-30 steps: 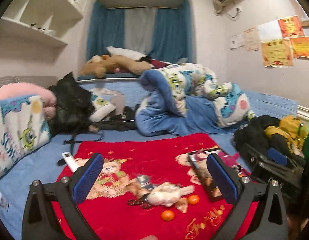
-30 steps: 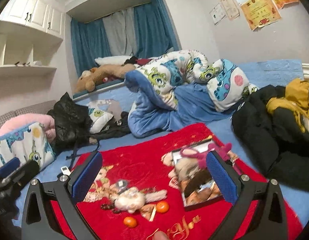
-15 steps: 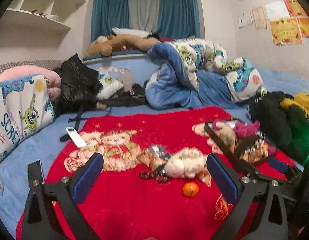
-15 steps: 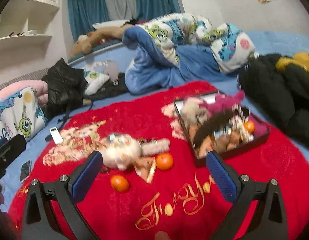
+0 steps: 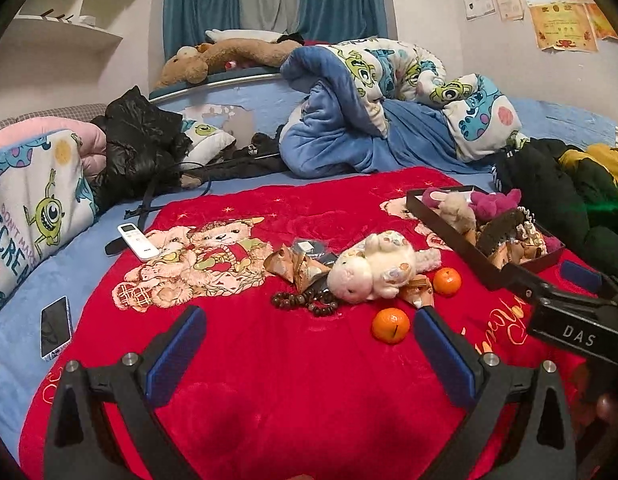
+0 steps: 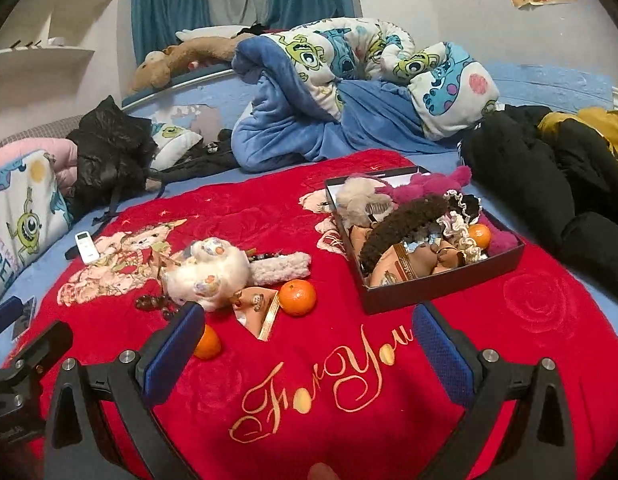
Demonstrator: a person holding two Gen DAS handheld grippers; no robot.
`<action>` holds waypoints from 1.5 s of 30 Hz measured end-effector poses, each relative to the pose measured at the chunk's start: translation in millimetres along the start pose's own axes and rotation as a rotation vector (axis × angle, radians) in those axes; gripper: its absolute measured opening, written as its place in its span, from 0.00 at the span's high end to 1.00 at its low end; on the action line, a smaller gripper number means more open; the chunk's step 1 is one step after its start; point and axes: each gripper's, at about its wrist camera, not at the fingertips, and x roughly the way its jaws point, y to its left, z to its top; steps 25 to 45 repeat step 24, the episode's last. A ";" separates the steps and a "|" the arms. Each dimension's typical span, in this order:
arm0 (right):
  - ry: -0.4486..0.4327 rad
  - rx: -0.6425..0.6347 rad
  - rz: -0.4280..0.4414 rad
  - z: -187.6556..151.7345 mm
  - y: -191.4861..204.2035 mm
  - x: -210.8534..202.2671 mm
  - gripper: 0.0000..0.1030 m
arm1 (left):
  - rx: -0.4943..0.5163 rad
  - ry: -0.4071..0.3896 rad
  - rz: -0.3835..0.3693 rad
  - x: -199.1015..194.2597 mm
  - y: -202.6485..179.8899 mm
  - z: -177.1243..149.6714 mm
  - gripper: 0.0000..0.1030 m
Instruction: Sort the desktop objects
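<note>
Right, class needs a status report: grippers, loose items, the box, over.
Left gripper open, empty; right gripper open, empty. Two oranges, plush toy, beads loose on red blanket. Black box part-filled. Path unobstructed.

The fleece blanket (image 6: 529, 320) is bright red, with gold script and a printed pair of teddy bears (image 5: 197, 260) in cream and tan. Two tangerines (image 5: 391, 325) (image 5: 447, 281) are orange. The plush toy (image 5: 373, 268) is cream-white with small coloured spots (pastel, mostly). The box (image 6: 441, 290) is black; a magenta plush (image 6: 429, 184) lies inside. The remote (image 5: 137, 242) is white. The comforter (image 5: 349, 128) is blue with green monster prints.
</note>
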 end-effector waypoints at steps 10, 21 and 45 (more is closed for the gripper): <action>0.007 0.069 -0.007 -3.0 -7.5 5.2 0.00 | 0.003 -0.011 -0.009 -3.1 -10.0 -2.7 0.00; -0.004 0.111 -0.012 -1.1 -16.0 2.1 0.00 | -0.040 0.010 -0.014 -0.2 -6.1 -5.0 0.00; -0.001 0.108 -0.008 -1.3 -14.8 2.3 0.00 | -0.057 0.015 -0.021 0.4 -2.5 -4.8 0.00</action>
